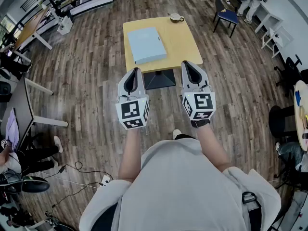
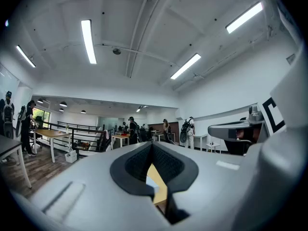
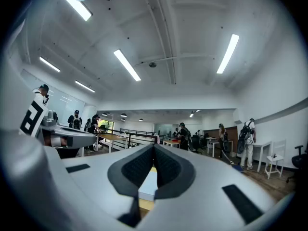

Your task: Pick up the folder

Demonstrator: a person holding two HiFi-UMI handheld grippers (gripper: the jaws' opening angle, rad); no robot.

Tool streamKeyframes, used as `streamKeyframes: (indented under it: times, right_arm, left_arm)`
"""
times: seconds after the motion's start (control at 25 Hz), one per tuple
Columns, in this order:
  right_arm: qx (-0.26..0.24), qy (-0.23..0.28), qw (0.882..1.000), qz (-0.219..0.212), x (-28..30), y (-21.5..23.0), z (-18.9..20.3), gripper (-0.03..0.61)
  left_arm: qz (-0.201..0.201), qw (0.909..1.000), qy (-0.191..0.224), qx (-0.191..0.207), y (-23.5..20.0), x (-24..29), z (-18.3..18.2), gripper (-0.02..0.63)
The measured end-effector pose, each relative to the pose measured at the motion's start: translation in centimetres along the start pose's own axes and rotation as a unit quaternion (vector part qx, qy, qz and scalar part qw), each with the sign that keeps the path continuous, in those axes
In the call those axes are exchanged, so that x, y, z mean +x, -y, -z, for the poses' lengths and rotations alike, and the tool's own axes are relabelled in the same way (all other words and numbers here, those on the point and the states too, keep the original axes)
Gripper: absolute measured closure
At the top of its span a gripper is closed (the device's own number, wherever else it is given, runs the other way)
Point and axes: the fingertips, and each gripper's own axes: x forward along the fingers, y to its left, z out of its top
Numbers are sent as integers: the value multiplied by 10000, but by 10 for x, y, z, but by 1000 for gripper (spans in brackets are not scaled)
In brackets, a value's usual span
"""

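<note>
The pale blue folder (image 1: 148, 44) lies flat on the yellow worktop (image 1: 185, 42), toward its nine o'clock side. Any print on its cover is too small to read. At its six o'clock, apart from it, the left tongs (image 1: 134, 73) and right tongs (image 1: 189, 65) hover side by side, both pressed together, pinching nothing. Their cubes bear black-and-white square markers. A cup (image 1: 176, 18) sits at the folder's one o'clock.

Head view steeply down on table (image 1: 180, 40), 2 gripper views level, facing same table ahead
</note>
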Motion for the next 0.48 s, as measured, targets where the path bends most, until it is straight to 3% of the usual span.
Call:
streamKeyframes:
  times: [0.2, 0.48]
  right_arm:
    - [379, 55, 9991, -188, 15, 40, 10, 568]
    - [236, -24, 9984, -521, 43, 76, 29, 568]
  left_arm:
    - [-197, 9996, -145, -120, 24, 36, 9, 607]
    - [-395, 9986, -316, -124, 51, 74, 16, 607]
